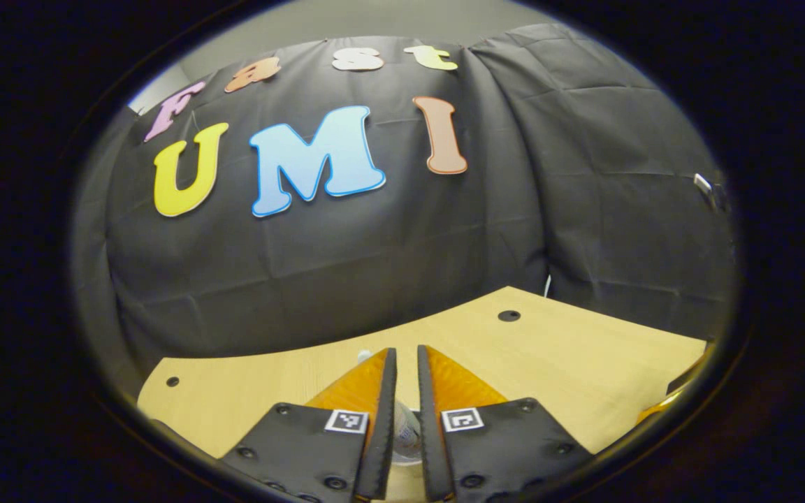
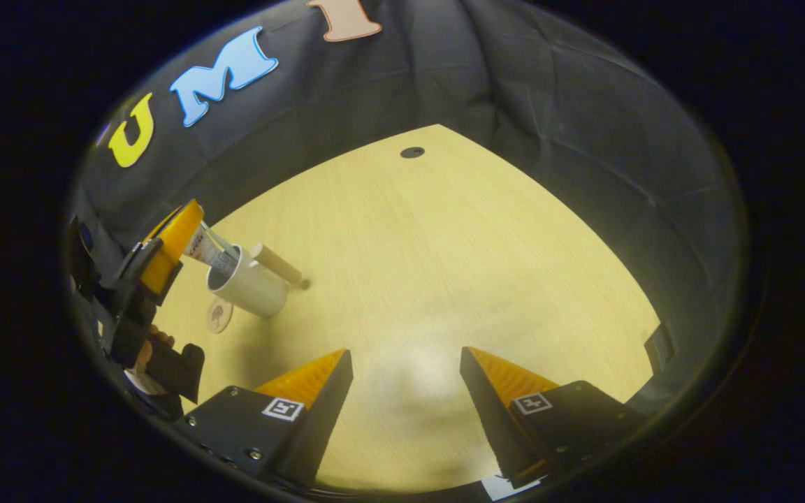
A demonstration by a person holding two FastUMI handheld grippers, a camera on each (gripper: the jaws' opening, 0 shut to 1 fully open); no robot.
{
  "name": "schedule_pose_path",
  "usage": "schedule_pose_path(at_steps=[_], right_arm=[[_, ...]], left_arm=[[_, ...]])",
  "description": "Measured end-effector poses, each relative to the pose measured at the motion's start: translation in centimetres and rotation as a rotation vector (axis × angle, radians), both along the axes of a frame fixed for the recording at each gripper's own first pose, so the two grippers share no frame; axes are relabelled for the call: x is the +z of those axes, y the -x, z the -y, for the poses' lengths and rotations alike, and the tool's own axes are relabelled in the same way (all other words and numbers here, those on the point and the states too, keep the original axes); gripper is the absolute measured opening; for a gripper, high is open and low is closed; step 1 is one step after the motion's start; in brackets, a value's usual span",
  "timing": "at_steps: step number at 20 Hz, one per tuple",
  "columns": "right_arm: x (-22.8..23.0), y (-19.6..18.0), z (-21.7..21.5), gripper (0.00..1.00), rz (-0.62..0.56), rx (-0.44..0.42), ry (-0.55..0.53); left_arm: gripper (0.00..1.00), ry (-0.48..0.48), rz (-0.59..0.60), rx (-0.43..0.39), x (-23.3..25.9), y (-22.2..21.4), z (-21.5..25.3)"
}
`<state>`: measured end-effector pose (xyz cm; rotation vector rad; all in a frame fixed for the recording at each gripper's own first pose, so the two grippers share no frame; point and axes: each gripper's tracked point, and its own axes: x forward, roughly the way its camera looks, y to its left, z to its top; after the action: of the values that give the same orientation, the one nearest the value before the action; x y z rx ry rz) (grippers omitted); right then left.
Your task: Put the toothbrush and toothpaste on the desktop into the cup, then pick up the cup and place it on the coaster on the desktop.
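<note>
Orange fingers of the left gripper (image 1: 402, 363) sit close together at the bottom of the left gripper view. A thin white thing is caught between them, the toothpaste (image 1: 406, 426), so this gripper is clenched on it.

In the right gripper view, that same gripper (image 2: 177, 234) shows far off at the left, with a hand (image 2: 151, 346) on its handle. It holds the toothpaste (image 2: 208, 251) tilted, its lower end at the mouth of the white cup (image 2: 249, 285). A tan stick, likely the toothbrush (image 2: 278, 265), leans out of the cup on the far side. The round coaster (image 2: 219, 316) lies flat on the desk (image 2: 430, 265), just beside the cup.

The right gripper (image 2: 406, 363) is released and holds nothing. Its fingers are spread wide above bare desk, well apart from the cup.

I think the tube is about to be dropped in. It could catch on the rim, because it is tilted. A push sideways could tip the cup, and the brush could fall out. Letting go too early could drop the tube on the desk.
</note>
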<state>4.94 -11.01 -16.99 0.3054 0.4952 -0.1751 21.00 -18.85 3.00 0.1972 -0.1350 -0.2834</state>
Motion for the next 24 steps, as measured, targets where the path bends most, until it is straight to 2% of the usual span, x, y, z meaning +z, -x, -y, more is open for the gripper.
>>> schedule_pose_path(at_steps=[2, 3, 4, 5, 7, 8, 9, 10, 11, 12, 13, 14, 15, 24], right_arm=[[0.3, -0.3, -0.4, 0.93, 0.003, 0.016, 0.008], [0.5, -0.5, -0.7, 0.93, 0.006, 0.03, 0.018], [0.7, -0.7, -0.9, 0.93, 0.008, 0.044, 0.034], [0.9, -1.0, -1.2, 0.93, 0.01, 0.06, 0.054], [1.5, -1.7, -1.8, 0.93, 0.013, 0.096, 0.088], [1.7, -2.0, -2.0, 0.93, 0.014, 0.113, 0.098], [1.9, -2.6, -2.4, 0.93, 0.016, 0.129, 0.102], [2.1, -3.0, -2.8, 0.93, 0.018, 0.144, 0.103], [2.1, -3.4, -3.2, 0.93, 0.02, 0.16, 0.105], [2.4, -3.8, -3.3, 0.93, 0.021, 0.176, 0.111], [2.7, -4.1, -3.5, 0.93, 0.022, 0.195, 0.121], [3.0, -4.5, -3.6, 0.93, 0.022, 0.216, 0.136], [3.3, -5.1, -3.7, 0.93, 0.021, 0.239, 0.154], [5.2, -8.3, -5.4, 0.93, -0.015, 0.467, 0.327]], left_arm=[[0.36, 0.001, -0.018, 0.004, -0.6, 0.3, -0.1], [0.36, 0.003, -0.021, 0.012, -0.7, 0.4, -0.5], [0.26, 0.007, -0.025, 0.013, -0.7, 0.6, -0.7], [0.36, 0.01, -0.026, 0.017, -0.7, 0.9, -0.9], [0.36, 0.014, -0.03, 0.025, -0.7, 1.3, -1.5], [0.26, 0.017, -0.037, 0.031, -0.9, 1.6, -1.7], [0.36, 0.022, -0.047, 0.034, -1.2, 1.9, -2.0], [0.31, 0.026, -0.055, 0.041, -1.4, 2.2, -2.4], [0.39, 0.03, -0.063, 0.045, -1.5, 2.5, -2.6], [0.39, 0.033, -0.068, 0.049, -1.5, 2.8, -2.9], [0.31, 0.037, -0.072, 0.054, -1.5, 3.2, -3.3], [0.31, 0.042, -0.074, 0.059, -1.4, 3.7, -3.7], [0.39, 0.047, -0.076, 0.068, -1.3, 4.1, -4.2], [0.39, 0.109, -0.156, 0.191, -3.4, 7.5, -9.9]])
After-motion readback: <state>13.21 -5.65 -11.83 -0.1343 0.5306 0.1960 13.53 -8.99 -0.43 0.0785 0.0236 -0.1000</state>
